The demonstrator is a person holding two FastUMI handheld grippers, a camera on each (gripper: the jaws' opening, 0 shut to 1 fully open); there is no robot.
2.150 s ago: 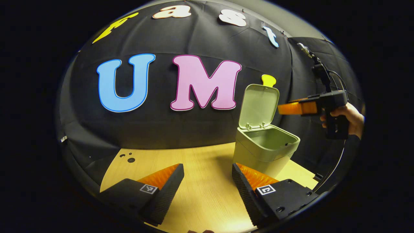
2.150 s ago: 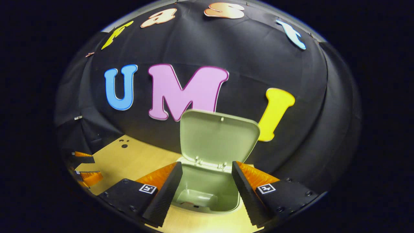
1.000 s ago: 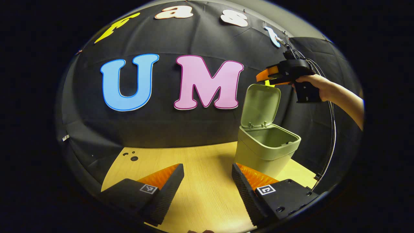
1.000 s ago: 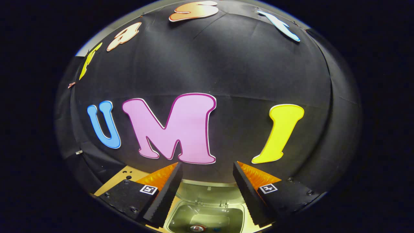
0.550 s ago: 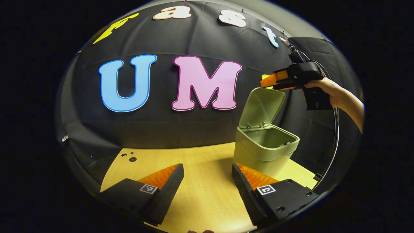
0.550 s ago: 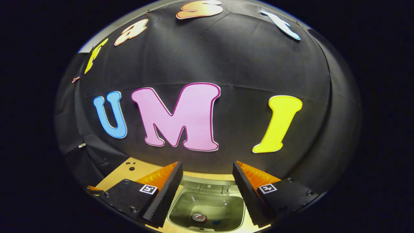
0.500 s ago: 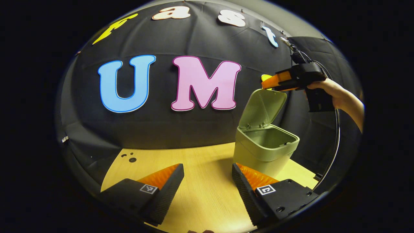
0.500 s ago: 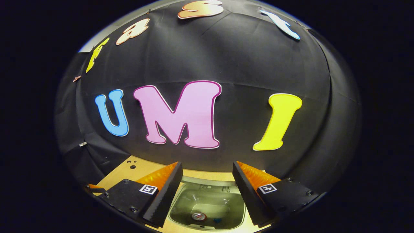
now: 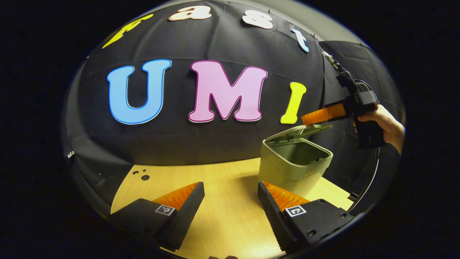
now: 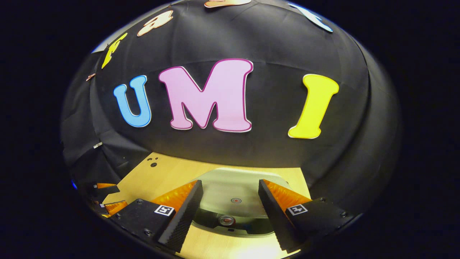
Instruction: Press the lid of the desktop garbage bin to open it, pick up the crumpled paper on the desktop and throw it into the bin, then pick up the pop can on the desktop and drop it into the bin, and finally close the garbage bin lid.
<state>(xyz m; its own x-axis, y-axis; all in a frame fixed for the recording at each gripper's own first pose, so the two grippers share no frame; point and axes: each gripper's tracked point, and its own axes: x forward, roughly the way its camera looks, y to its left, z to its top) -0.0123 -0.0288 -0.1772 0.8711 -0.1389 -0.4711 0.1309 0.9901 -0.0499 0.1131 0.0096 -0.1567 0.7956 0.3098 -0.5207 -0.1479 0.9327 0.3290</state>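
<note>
The bin point(image 9: 294, 163) stands near the table's point(image 9: 215, 187) far right edge, its lid point(image 9: 300, 131) tipped almost shut; the right gripper point(image 9: 318, 116) rests on the lid, fingers apart; a can point(image 10: 226, 219) lies inside; the left gripper point(image 9: 230, 201) hovers open, empty.

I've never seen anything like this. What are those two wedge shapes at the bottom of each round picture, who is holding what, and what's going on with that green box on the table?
No robot here: a person holds a two-finger gripper in each hand, and a fisheye camera rides on each. The wedges are that gripper's own fingers. In the left gripper view, the left gripper hovers open over the wooden table, holding nothing. Farther off, a hand holds the right gripper just above the lid of the green garbage bin, which is tipped down, nearly shut. The right gripper view looks down on that lid between open fingers; a pop can shows in the gap beneath.
</note>
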